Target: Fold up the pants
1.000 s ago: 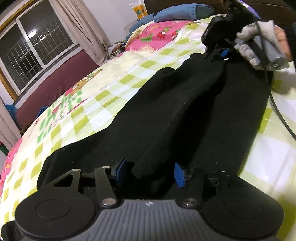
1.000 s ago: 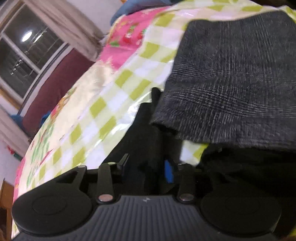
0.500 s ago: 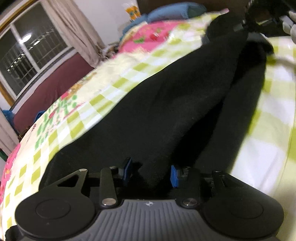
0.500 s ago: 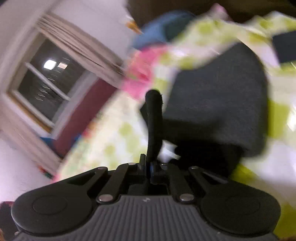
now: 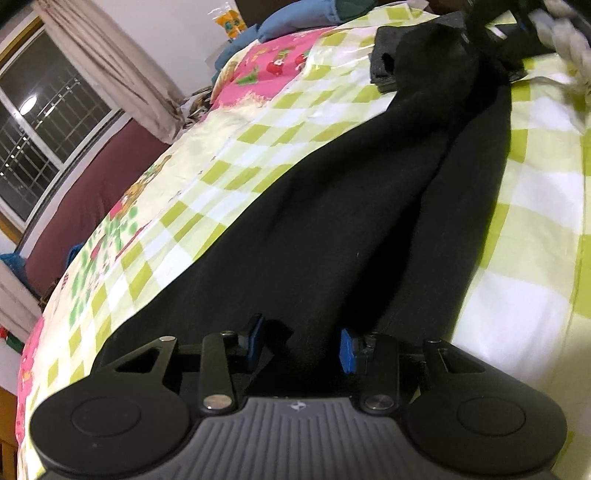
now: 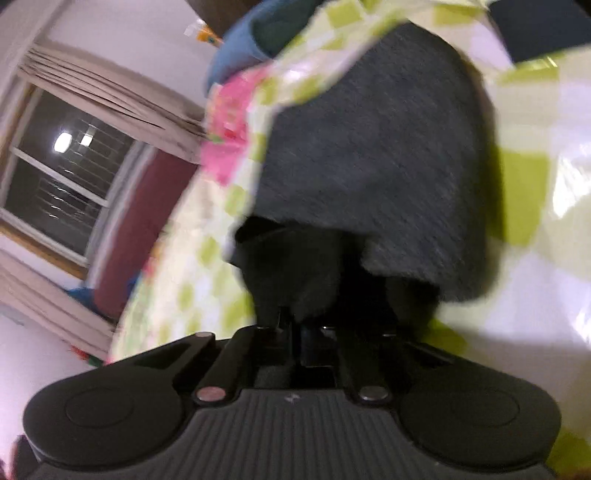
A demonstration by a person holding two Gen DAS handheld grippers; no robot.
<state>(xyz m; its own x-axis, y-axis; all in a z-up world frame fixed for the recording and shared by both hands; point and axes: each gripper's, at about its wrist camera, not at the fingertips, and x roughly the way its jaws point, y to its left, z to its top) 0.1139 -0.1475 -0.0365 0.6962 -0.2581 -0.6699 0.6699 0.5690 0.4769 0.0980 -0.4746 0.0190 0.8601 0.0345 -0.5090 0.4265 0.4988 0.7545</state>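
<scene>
Black pants [image 5: 332, 221] lie stretched lengthwise on the green-checked bedspread [image 5: 535, 221]. My left gripper [image 5: 301, 341] sits at their near end, blue pads apart with a ridge of black cloth between them. My right gripper [image 6: 295, 317] is shut on the far end of the pants [image 6: 291, 273] and holds it lifted. In the left wrist view the right gripper and a gloved hand [image 5: 565, 29] are at the top right, at the pants' far end.
A folded dark grey garment [image 6: 380, 155] lies on the bed just beyond the right gripper; it also shows in the left wrist view [image 5: 384, 55]. Blue pillows [image 5: 295, 18] are at the head. A window, curtain and maroon wall are to the left.
My right gripper has closed on the far end of the pants and lifted it, pulling the cloth straighter. My left gripper has stayed at the near end with cloth between its pads.
</scene>
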